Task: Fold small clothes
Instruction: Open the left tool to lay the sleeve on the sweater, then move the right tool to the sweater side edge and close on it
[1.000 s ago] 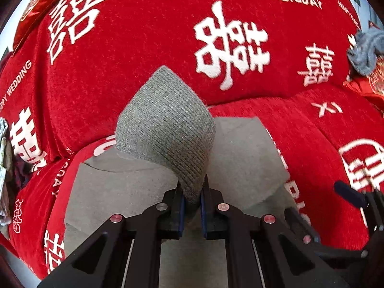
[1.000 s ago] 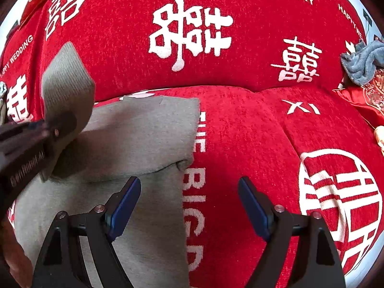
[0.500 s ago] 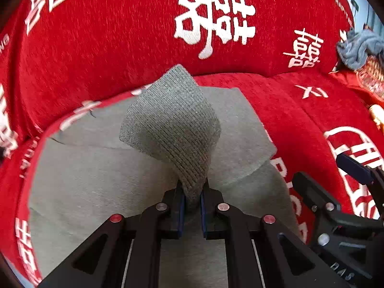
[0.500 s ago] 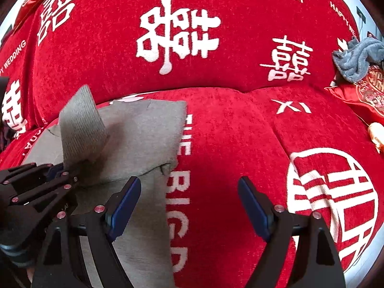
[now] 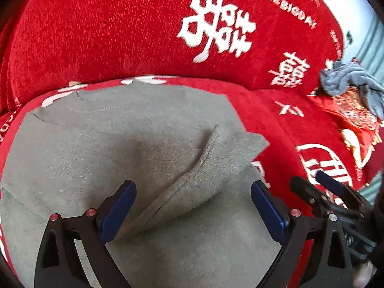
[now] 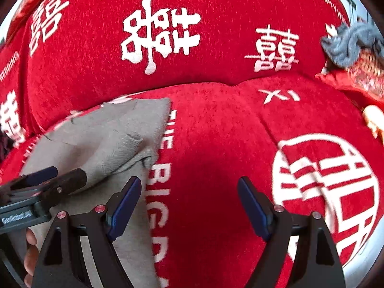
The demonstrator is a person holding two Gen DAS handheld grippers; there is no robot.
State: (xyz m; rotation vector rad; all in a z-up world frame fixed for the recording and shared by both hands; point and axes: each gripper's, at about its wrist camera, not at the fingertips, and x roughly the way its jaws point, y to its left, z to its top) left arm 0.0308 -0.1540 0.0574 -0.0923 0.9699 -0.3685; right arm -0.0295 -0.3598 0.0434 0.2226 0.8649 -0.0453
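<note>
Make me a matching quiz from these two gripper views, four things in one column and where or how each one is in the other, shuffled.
Things:
1. left gripper
2. right gripper
3. grey garment
4. blue-grey cloth

States or places:
A. bunched up at the far right, beside the sofa back
B. open, fingers over the bare red sofa cover
C. open, a folded grey flap lying between its fingers
D. spread flat on the seat cushion

Pairs: 1-C, 2-B, 3-D, 4-A
</note>
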